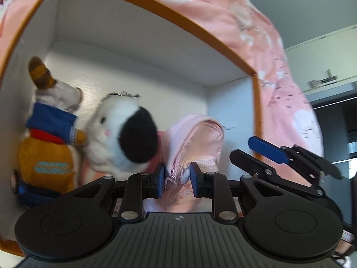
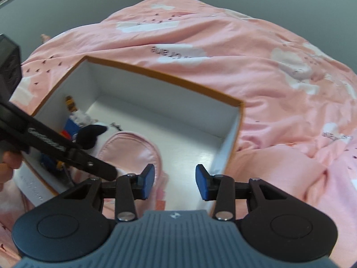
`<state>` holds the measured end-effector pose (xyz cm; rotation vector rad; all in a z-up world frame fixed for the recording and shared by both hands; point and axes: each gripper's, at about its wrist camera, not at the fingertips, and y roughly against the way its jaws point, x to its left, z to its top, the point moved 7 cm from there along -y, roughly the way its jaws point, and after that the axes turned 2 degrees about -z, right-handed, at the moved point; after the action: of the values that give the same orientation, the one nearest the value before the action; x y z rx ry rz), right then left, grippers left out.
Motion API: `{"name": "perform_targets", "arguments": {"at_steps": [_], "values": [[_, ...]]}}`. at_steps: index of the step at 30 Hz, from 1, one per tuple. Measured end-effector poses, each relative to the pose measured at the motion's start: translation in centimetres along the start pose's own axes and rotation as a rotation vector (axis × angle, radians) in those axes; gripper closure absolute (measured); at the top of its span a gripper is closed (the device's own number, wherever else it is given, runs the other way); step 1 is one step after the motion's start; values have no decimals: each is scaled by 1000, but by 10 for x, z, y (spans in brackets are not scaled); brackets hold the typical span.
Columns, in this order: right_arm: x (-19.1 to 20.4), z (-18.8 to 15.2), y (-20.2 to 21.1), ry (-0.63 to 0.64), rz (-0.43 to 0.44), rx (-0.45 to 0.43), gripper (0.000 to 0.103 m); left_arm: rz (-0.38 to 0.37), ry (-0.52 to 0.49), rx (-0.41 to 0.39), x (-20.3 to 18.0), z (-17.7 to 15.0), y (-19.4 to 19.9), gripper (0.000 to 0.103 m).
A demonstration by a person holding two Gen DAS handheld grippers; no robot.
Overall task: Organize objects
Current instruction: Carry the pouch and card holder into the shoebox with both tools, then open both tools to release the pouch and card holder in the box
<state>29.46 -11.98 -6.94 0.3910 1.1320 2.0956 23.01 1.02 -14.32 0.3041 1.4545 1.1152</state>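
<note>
The left tongs [image 1: 177,178] are pinched narrow on the zipper edge of a pink pouch [image 1: 196,138], low in the centre of the frame, probably because that seam gives soft fabric a firm grip. The pouch sits inside the white box [image 2: 232,134] on the bed [image 2: 279,55], beside a black-and-white plush [image 1: 125,138] and an orange plush [image 1: 46,156] packed toward the box's left side, leaving the right floor free. The right tongs [image 2: 175,182] hover wide and hold nothing over that space.
</note>
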Motion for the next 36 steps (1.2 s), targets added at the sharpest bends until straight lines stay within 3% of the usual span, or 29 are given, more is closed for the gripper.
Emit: {"name": "perform_targets", "arguments": {"at_steps": [3, 8, 10, 14, 18, 26, 30, 36], "values": [[7, -1, -11, -5, 47, 12, 61, 15, -27, 20, 1, 0, -4, 73], [8, -5, -35, -55, 86, 69, 71, 72, -92, 45, 3, -3, -9, 68], [7, -7, -42, -79, 98, 91, 73, 62, -119, 36, 2, -6, -2, 66], [7, -12, -49, -104, 115, 110, 72, 28, -185, -43, -5, -7, 29, 66], [10, -16, -55, -128, 142, 135, 74, 44, -220, -131, -7, -2, 57, 66], [15, -22, -66, -157, 134, 160, 78, 91, -241, -178, -2, -4, 81, 66], [17, -20, -54, -159, 124, 127, 73, 103, -272, -195, -1, -11, 96, 66], [33, -13, -8, -132, 110, -16, 73, 165, -363, -271, -1, -33, 132, 66]]}}
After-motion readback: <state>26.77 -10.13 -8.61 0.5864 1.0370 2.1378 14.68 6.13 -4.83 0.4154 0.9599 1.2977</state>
